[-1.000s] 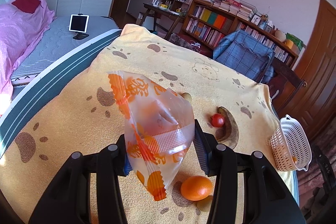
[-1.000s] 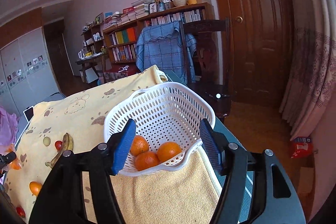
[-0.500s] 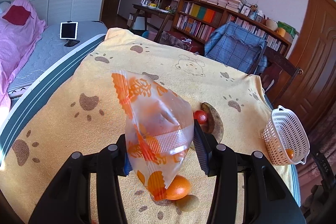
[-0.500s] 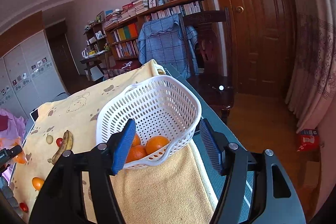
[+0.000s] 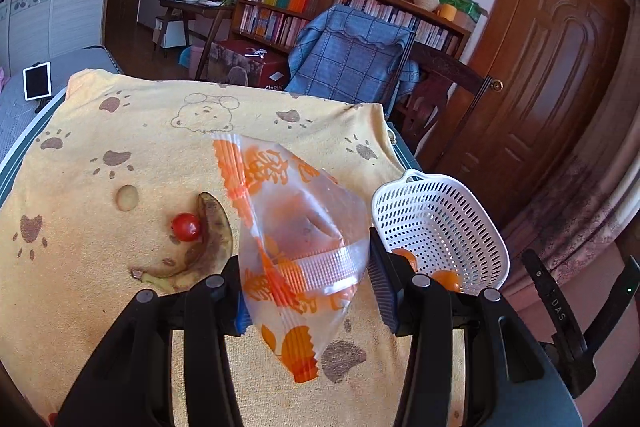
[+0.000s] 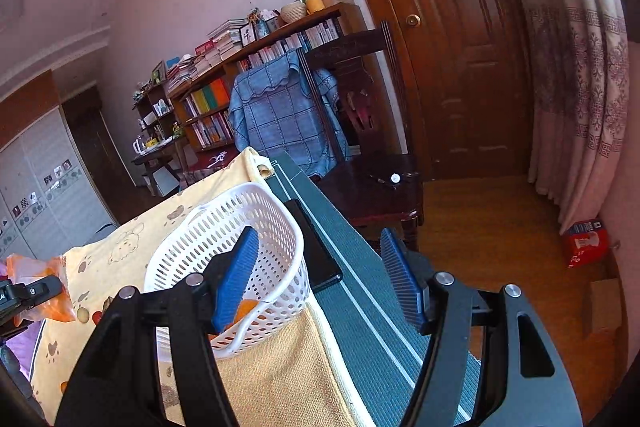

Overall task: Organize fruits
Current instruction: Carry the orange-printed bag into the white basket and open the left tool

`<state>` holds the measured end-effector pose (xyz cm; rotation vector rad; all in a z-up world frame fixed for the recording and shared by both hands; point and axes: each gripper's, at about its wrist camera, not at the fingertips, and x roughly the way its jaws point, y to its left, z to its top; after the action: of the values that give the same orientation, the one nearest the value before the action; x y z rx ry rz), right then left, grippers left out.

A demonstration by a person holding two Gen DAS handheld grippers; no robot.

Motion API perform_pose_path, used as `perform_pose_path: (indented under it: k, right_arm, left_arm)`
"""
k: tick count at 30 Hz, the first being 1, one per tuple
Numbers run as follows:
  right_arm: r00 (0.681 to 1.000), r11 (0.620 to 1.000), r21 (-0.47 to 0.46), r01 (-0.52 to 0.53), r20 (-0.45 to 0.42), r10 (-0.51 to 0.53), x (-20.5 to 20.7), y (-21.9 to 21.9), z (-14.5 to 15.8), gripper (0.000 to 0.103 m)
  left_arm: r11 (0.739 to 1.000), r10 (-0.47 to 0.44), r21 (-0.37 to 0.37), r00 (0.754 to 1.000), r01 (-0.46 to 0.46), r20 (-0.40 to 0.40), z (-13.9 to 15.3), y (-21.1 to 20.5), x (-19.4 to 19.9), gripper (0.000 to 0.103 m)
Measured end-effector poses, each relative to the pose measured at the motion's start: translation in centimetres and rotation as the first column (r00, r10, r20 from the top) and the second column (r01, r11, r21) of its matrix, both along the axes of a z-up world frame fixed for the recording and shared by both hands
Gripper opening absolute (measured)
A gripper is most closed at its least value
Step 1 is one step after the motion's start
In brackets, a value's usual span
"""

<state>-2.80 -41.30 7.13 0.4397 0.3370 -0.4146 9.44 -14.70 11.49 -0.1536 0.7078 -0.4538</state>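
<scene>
My left gripper (image 5: pixel 306 291) is shut on a clear plastic bag with orange print (image 5: pixel 296 239) and holds it above the yellow cloth (image 5: pixel 120 307). A white perforated basket (image 5: pixel 444 223) with oranges (image 5: pixel 446 277) stands just right of it at the table's right edge. A browned banana (image 5: pixel 208 243), a cherry tomato (image 5: pixel 186 227) and a pale small fruit (image 5: pixel 127 197) lie to the left. My right gripper (image 6: pixel 320 279) is open; its left finger sits over the basket (image 6: pixel 256 251), its right finger over the bare table edge. The bag shows at far left (image 6: pixel 48 291).
A dark phone-like slab (image 6: pixel 316 247) lies by the basket on the green table edge. A wooden chair with a blue blanket (image 5: pixel 352 63) stands beyond the table. Bookshelves, a door and curtains lie behind. A tablet (image 5: pixel 37 81) sits on the bed at left.
My left gripper has swung right with the bag, bringing the basket close. My right gripper has shifted right, so the basket now lies under its left finger.
</scene>
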Motion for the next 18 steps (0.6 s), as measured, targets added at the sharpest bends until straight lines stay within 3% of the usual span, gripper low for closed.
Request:
perform_pose_path:
  k: [7, 18]
  right_arm:
    - [0.998, 0.999, -0.001, 0.046, 0.032, -0.046, -0.7, -1.0, -0.2, 0.07]
    - [1.0, 1.0, 0.001, 0.019, 0.021, -0.019, -0.3, -1.0, -0.6, 0.073]
  left_arm:
    - [0.995, -0.086, 0.049, 0.996, 0.086, -0.004, -0.4, -6.4, 1.3, 0.048]
    - [0.977, -0.186, 0.095, 0.981, 0.19, -0.048, -2.4, -14.1, 2.9, 0.048]
